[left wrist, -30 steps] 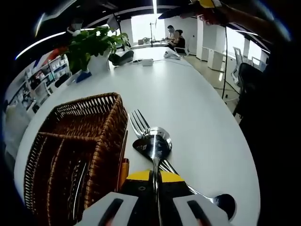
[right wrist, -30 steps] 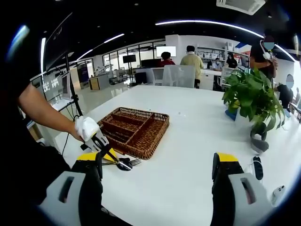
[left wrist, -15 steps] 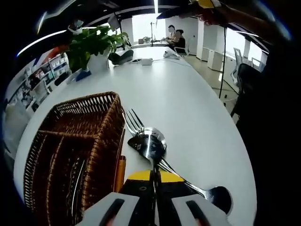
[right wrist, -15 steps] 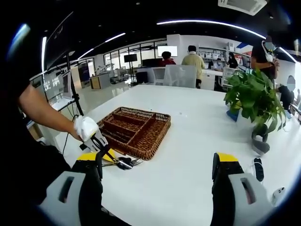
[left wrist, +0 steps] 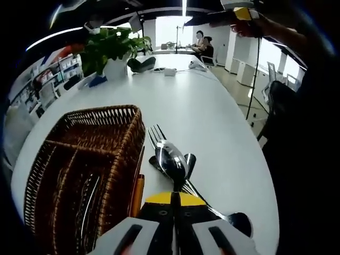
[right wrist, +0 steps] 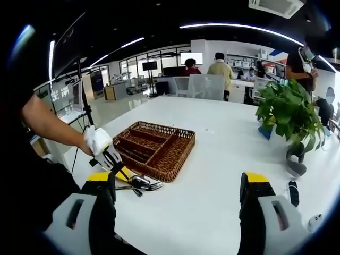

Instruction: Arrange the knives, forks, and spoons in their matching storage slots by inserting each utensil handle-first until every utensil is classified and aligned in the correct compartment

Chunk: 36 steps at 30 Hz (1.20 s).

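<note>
My left gripper (left wrist: 175, 204) is shut on a steel spoon (left wrist: 172, 163), bowl pointing forward, held just above the white table. Beneath it lie a fork (left wrist: 157, 135) and another spoon (left wrist: 240, 222), beside the right wall of the brown wicker cutlery basket (left wrist: 114, 114). A utensil lies in one of the basket's long slots (left wrist: 87, 199). In the right gripper view the left gripper (right wrist: 119, 171) and the spoon (right wrist: 139, 181) sit at the basket's (right wrist: 159, 146) near corner. My right gripper (right wrist: 178, 196) hangs open over bare table, with nothing between its jaws.
An orange-handled item (left wrist: 138, 192) lies against the basket wall. A potted plant (right wrist: 284, 109) and a dark object (right wrist: 295, 166) stand on the table's far side. The table edge (left wrist: 260, 175) is close on the right. Several people are at desks in the background.
The spoon in my left gripper has lifted slightly and its bowl now sits higher over the fork. The right gripper has barely moved.
</note>
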Motion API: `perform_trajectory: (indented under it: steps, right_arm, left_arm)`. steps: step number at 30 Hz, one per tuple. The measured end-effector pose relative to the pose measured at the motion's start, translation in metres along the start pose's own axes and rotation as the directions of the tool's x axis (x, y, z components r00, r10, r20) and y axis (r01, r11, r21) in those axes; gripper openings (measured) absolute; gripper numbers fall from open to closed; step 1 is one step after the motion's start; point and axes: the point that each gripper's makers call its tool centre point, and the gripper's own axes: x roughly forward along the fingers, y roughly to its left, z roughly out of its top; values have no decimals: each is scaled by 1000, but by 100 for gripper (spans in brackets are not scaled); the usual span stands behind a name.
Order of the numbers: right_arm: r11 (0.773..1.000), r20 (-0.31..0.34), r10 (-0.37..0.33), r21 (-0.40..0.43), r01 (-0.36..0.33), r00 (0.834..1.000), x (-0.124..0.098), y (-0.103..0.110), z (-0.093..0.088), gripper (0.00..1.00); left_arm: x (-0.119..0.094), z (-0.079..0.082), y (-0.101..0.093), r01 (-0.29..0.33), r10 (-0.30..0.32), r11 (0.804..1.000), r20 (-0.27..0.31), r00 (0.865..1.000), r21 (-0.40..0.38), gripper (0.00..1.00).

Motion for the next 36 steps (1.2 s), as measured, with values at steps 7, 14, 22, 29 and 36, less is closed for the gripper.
perform_trajectory:
  steps: [7,14,22,29,36]
  right_arm:
    - [1000,4,2,-8,-2,1000,1,0,3,99]
    - [1000,13,7,-13,-7,1000,3,3,8,99]
    - [1000,16,12,-24,-12,1000,5,6,12,99]
    - [1000,23,13,-27,-13,1000,4,10,14,99]
    - [1000,26,11,-28,-10,1000,3,12,15,99]
  left_arm:
    - [-6,2,-3,7,-8,1000,-21,1000,-23,0]
    - [-24,16,-9,21,-21,1000,1,1000,6,0]
    - [-40,19,-15,42,-40,997,-33,999,64,0]
    - [-49,22,-18,56,-53,996,-40,998,73,0]
    - [-59,28,-23,73,-68,994,-54,996,84,0]
